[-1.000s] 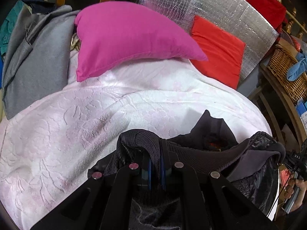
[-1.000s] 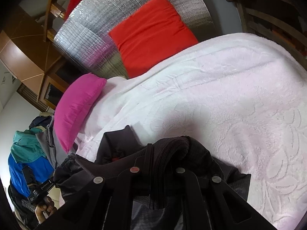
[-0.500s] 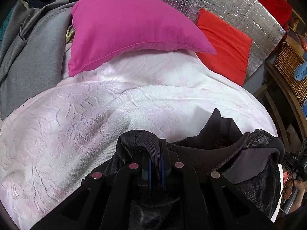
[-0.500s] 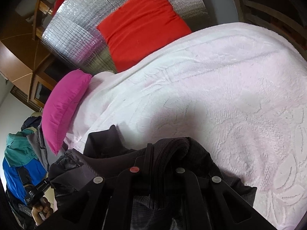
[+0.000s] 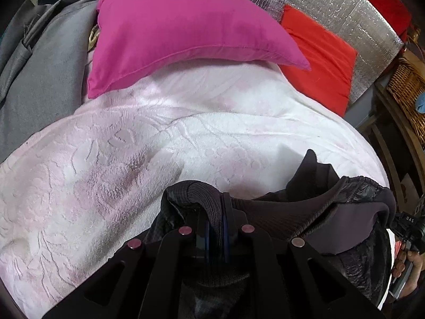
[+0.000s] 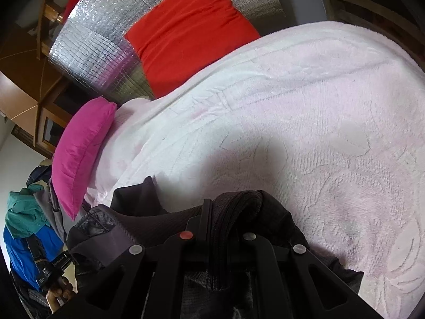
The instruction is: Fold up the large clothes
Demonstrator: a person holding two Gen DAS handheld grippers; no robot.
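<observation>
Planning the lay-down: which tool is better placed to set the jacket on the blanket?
Neither clearly. Left tool and right tool are both shut on the ribbed edge of the dark jacket, with open blanket ahead; probably lower both together.

Your left gripper (image 5: 216,228) fingertips vanish inside the dark jacket (image 5: 305,212) ribbing; below them, the jacket runs off the frame's bottom edge.
</observation>
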